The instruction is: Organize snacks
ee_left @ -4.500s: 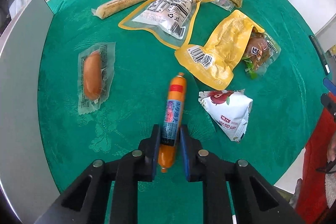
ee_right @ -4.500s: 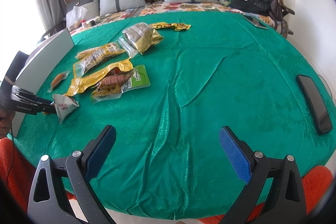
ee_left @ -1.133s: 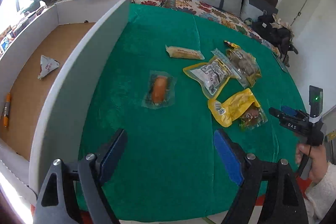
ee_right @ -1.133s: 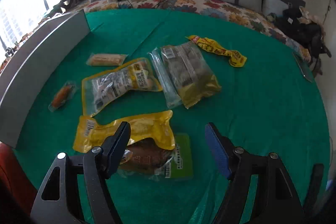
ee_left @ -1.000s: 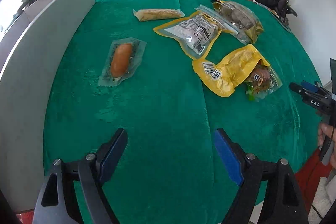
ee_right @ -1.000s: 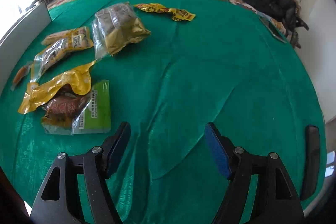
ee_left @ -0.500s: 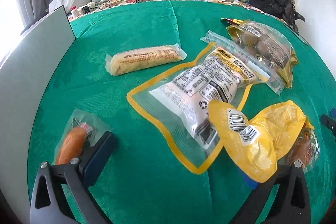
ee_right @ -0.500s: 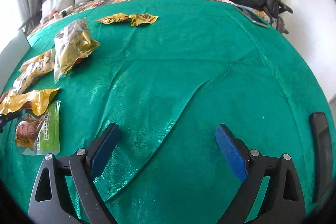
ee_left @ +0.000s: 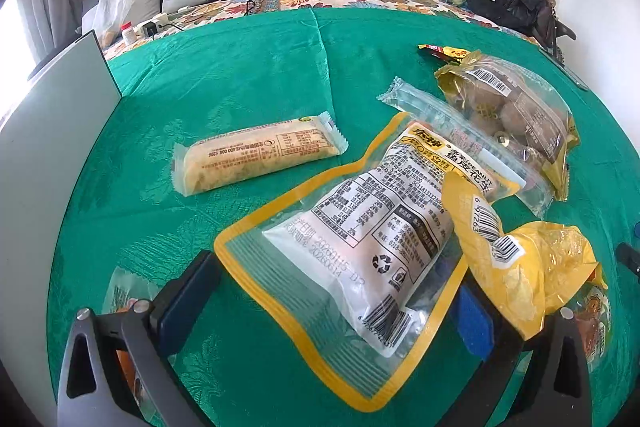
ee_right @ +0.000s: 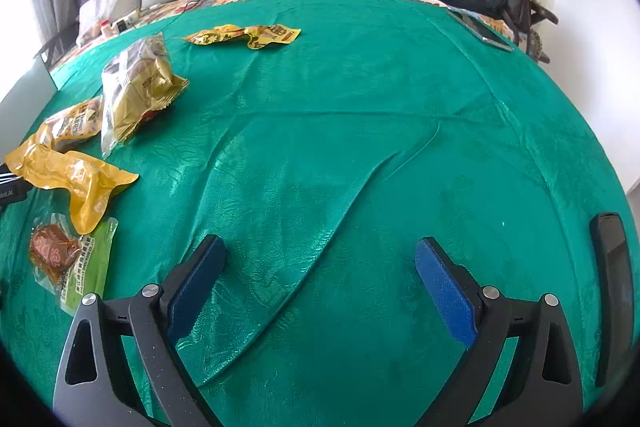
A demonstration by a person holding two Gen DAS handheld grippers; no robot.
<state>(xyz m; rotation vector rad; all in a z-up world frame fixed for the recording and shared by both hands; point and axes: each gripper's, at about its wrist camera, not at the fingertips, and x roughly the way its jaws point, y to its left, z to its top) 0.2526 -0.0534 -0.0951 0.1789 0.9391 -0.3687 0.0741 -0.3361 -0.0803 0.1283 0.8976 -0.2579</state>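
Note:
My left gripper (ee_left: 328, 303) is open and low over the green cloth, its jaws on either side of the near end of the yellow-bordered peanut pouch (ee_left: 360, 227). A crumpled yellow bag (ee_left: 524, 267) lies over the right finger. A long pale bar pack (ee_left: 256, 155) lies further back, and a sausage pack (ee_left: 124, 291) is partly hidden behind the left finger. My right gripper (ee_right: 320, 287) is open and empty over bare cloth, with the yellow bag (ee_right: 72, 179) and a green-edged meat pack (ee_right: 68, 259) to its left.
A grey box wall (ee_left: 44, 155) stands along the left. A gold bag of round snacks (ee_left: 516, 107) and a clear pack (ee_left: 460, 139) lie at the right. A yellow wrapper (ee_right: 248, 35) lies far back. A dark phone (ee_right: 612, 287) lies at the right edge.
My left gripper has moved forward and lower, so the peanut pouch now lies between its open jaws. My right gripper has stayed over bare cloth, open.

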